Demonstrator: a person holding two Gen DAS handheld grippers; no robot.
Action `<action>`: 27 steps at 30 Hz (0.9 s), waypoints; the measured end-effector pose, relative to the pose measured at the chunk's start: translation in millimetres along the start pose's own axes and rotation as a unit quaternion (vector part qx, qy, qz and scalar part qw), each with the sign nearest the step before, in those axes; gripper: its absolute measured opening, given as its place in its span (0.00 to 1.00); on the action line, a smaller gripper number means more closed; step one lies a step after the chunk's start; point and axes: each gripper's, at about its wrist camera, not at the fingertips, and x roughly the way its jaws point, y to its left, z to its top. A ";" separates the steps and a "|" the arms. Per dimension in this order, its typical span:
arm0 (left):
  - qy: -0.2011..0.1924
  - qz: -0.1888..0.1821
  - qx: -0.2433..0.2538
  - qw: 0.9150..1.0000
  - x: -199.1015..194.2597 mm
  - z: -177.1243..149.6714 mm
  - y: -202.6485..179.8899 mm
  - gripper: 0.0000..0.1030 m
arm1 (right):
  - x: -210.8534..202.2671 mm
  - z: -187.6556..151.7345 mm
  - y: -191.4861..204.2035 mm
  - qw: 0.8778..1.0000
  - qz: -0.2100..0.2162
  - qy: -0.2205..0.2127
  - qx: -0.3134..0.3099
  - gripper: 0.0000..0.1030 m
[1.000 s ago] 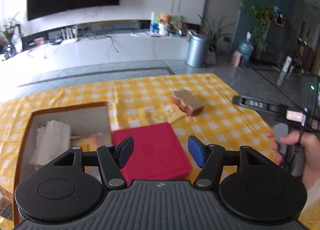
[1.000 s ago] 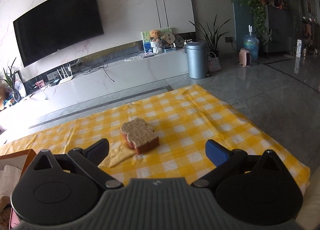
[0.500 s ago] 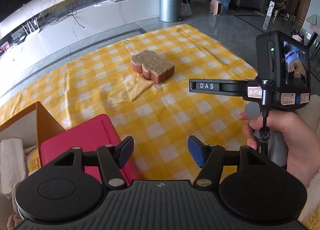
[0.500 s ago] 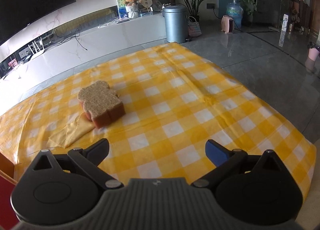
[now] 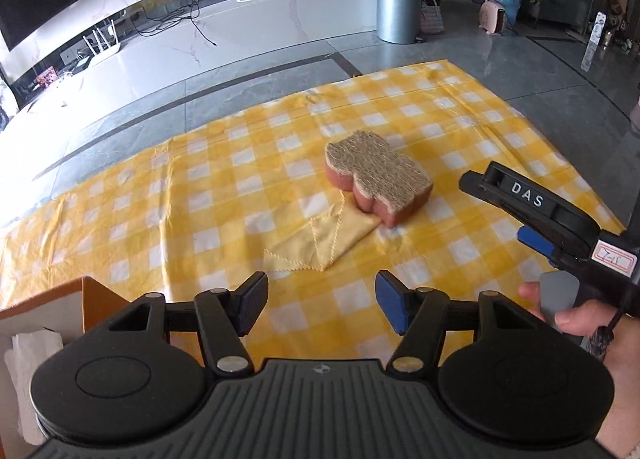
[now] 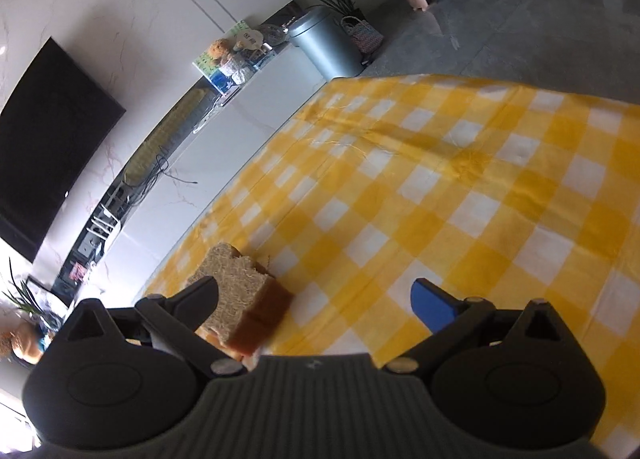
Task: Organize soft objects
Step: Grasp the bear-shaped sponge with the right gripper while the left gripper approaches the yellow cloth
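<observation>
I read the task's things as two: a bread-shaped sponge and a folded yellow cloth, both on the checked tablecloth covering the counter. One corner of the cloth is tucked against or under the sponge's near end.

Left gripper: fingers spread, nothing between them, hanging over bare cloth short of the yellow cloth. Right gripper: fingers spread wide, empty. In the left wrist view it comes in from the right, close beside the sponge, gripped by a hand. In its own view the sponge sits just ahead of the dark finger, off to one side rather than centred in the gap.

Risks as I judge them:
- Closing now, the right fingers may clip only one end of the sponge; being soft it could squash and slip out.
- Lifting the sponge may drag the yellow cloth along if its corner is trapped underneath.
- The thin cloth lies flat; the left fingers could pinch the tablecloth with it and pull it askew.
- Both grippers are heading toward one small patch; they could collide.

Containers: an open box at the lower left edge, holding something white and crumpled. The rest of its contents are out of view.
</observation>
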 end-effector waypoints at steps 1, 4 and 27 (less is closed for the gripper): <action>0.010 0.009 0.005 1.000 5.6 4.5 -0.4 0.71 | 4.9 -0.7 1.7 1.000 -0.006 -0.005 -0.013 0.97; 0.032 0.017 0.013 0.999 19.4 14.1 0.6 0.71 | 26.3 -3.6 9.6 0.997 -0.002 0.009 -0.082 0.97; 0.046 0.014 0.037 0.998 50.4 27.9 1.3 0.71 | 73.4 -28.5 64.0 0.956 -0.004 0.020 -0.293 0.62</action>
